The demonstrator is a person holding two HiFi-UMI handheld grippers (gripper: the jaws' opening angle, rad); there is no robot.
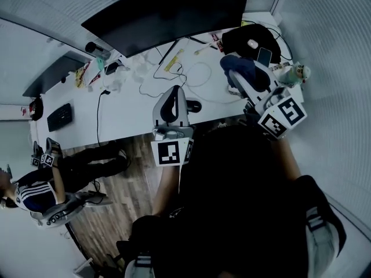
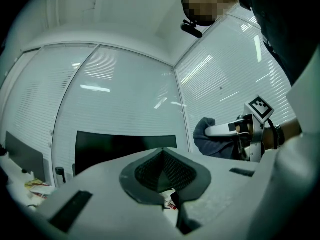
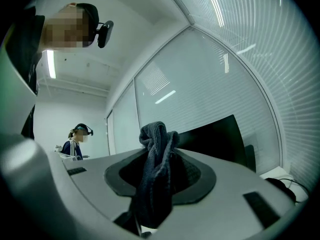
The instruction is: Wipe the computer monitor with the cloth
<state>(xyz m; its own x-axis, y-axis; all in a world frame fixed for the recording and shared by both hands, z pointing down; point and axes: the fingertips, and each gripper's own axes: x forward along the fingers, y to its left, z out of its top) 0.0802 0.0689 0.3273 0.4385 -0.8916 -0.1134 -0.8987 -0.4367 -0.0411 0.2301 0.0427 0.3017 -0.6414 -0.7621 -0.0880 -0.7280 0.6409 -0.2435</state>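
Observation:
The monitor stands dark at the far edge of the white desk; it also shows as the black monitor in the left gripper view and the monitor in the right gripper view. My right gripper is raised over the desk's right end, short of the screen, shut on a dark blue cloth. In its own view the cloth hangs bunched between the jaws of the right gripper. My left gripper hovers over the desk's front middle. Seen along its jaws, the left gripper is shut with nothing in it.
A black bag with a phone lies at the desk's right end. A mouse, cables, a keyboard and a second monitor are on the desk. Another person sits at lower left. Glass walls with blinds surround the desk.

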